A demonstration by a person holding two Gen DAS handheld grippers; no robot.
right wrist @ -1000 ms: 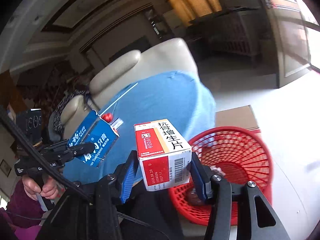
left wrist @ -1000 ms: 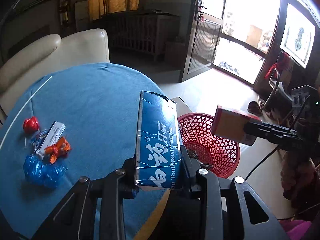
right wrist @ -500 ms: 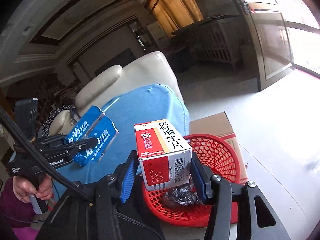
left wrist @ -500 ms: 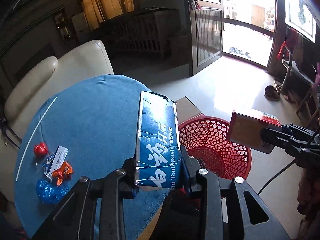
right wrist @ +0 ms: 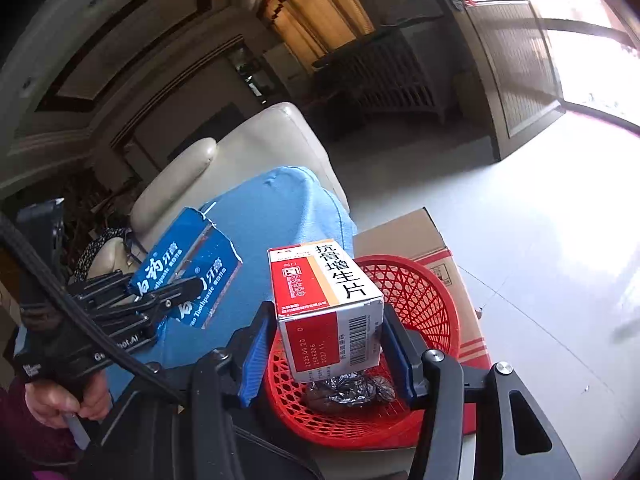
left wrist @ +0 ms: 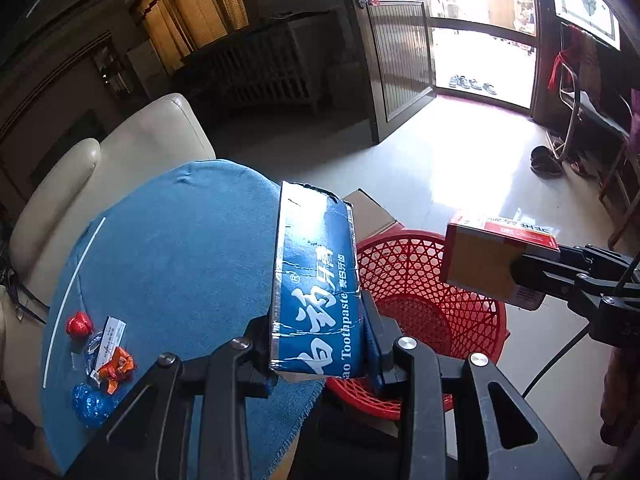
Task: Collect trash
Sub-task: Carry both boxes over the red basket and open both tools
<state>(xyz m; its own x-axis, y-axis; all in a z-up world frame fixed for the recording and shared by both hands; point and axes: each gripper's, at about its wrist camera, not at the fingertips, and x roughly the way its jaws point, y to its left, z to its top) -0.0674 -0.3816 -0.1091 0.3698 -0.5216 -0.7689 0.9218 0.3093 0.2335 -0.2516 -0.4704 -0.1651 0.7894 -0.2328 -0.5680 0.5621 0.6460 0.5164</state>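
Between the left gripper's (left wrist: 320,344) pads a blue toothpaste box (left wrist: 316,280) stands clamped, beside the red basket (left wrist: 424,300). From the right wrist, the right gripper (right wrist: 326,344) clasps a medicine box (right wrist: 326,304) above that basket (right wrist: 424,292), which holds crumpled foil (right wrist: 348,390).

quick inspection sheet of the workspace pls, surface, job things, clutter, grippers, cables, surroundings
surface: round table under a blue cloth, with a thin white stick lying near its far edge.
job's things: blue toothpaste box and red-and-white medicine box, both held above a red mesh basket that already holds a crumpled foil wrapper.
clutter: red, orange and blue wrappers left on the cloth.
grippers: left gripper shut on the toothpaste box; right gripper shut on the medicine box.
cables: black cable trailing from the right gripper.
surroundings: cream sofa, cardboard box, open doorway.
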